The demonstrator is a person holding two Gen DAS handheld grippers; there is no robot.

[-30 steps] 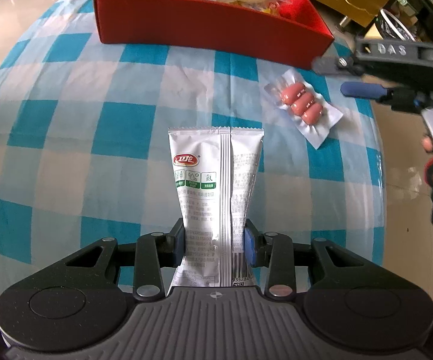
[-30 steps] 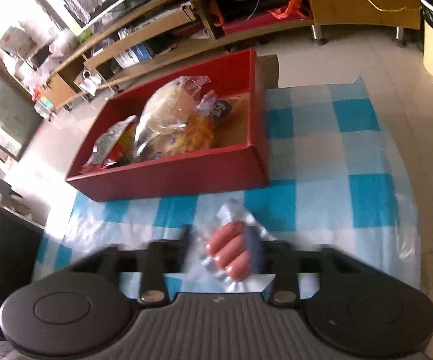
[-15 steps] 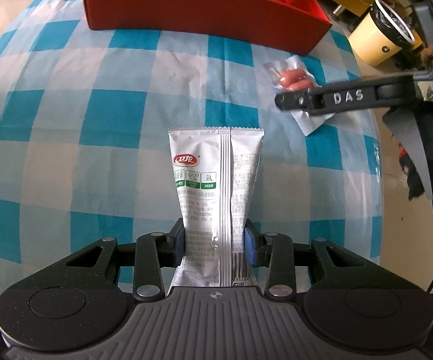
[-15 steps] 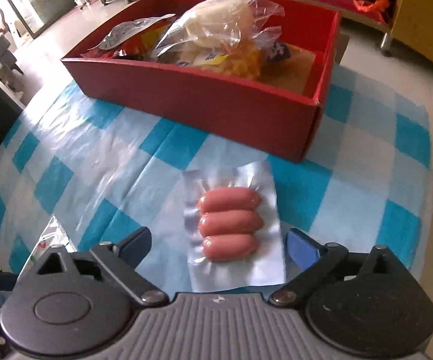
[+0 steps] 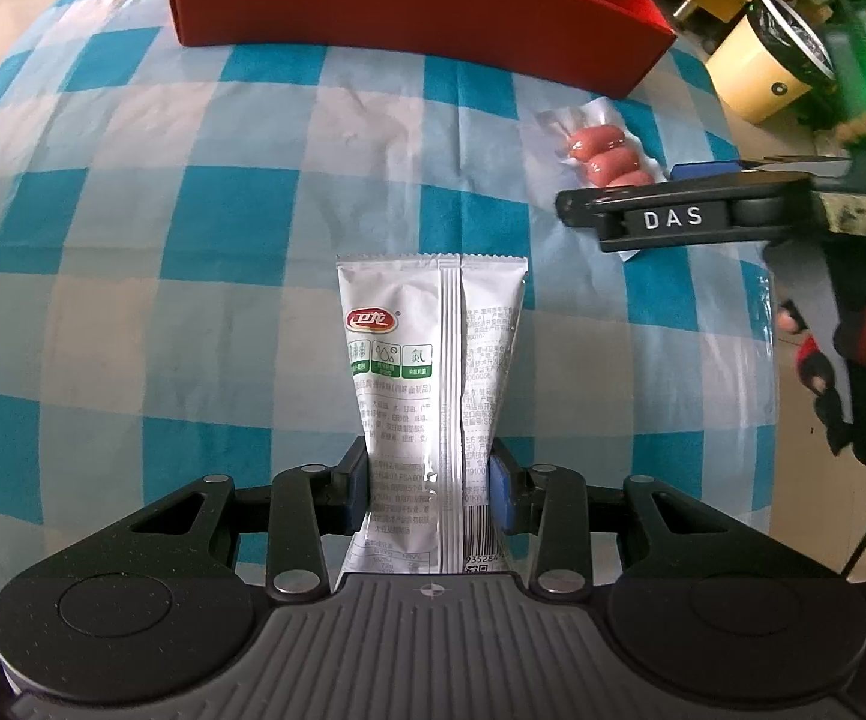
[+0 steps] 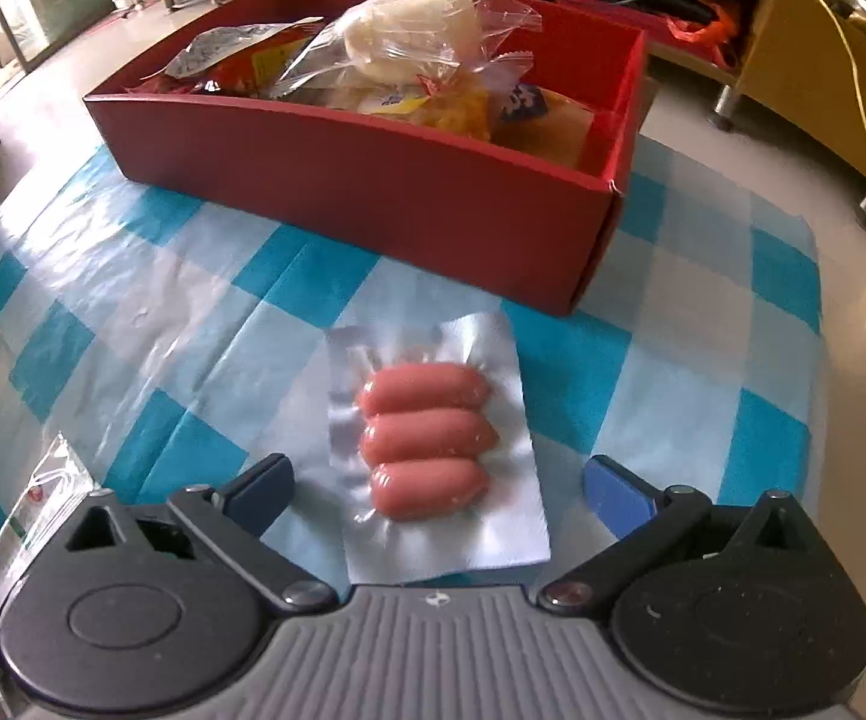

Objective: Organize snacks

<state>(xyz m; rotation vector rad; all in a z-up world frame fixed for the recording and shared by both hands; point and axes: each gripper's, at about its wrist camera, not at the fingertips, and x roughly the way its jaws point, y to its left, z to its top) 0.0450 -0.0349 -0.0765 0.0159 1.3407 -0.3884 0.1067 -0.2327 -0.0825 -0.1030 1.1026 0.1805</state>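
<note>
Left wrist view shows the left gripper (image 5: 429,480) clamped on a white snack packet (image 5: 433,360), its blue pads pressing both sides of the lower part while the sealed top end points away toward the red box (image 5: 408,6). The packet carries a red logo and green icons, with a barcode near the gripper body. Beneath lies the tabletop (image 5: 192,228), covered in a blue-and-white checked cloth.

Off to the right in that view, the right gripper (image 5: 667,180) reaches in low, just beside a vacuum-sealed pack of three small sausages (image 5: 604,153).

Right wrist view has that gripper spread wide, its two blue-tipped fingers (image 6: 261,489) standing on either side of the sausage pack (image 6: 426,444) without touching it. The pack lies flat on the cloth, near the front wall of the red box (image 6: 372,192). Inside the box sit several wrapped snacks, among them a pale round bun in clear plastic (image 6: 414,30).
</note>
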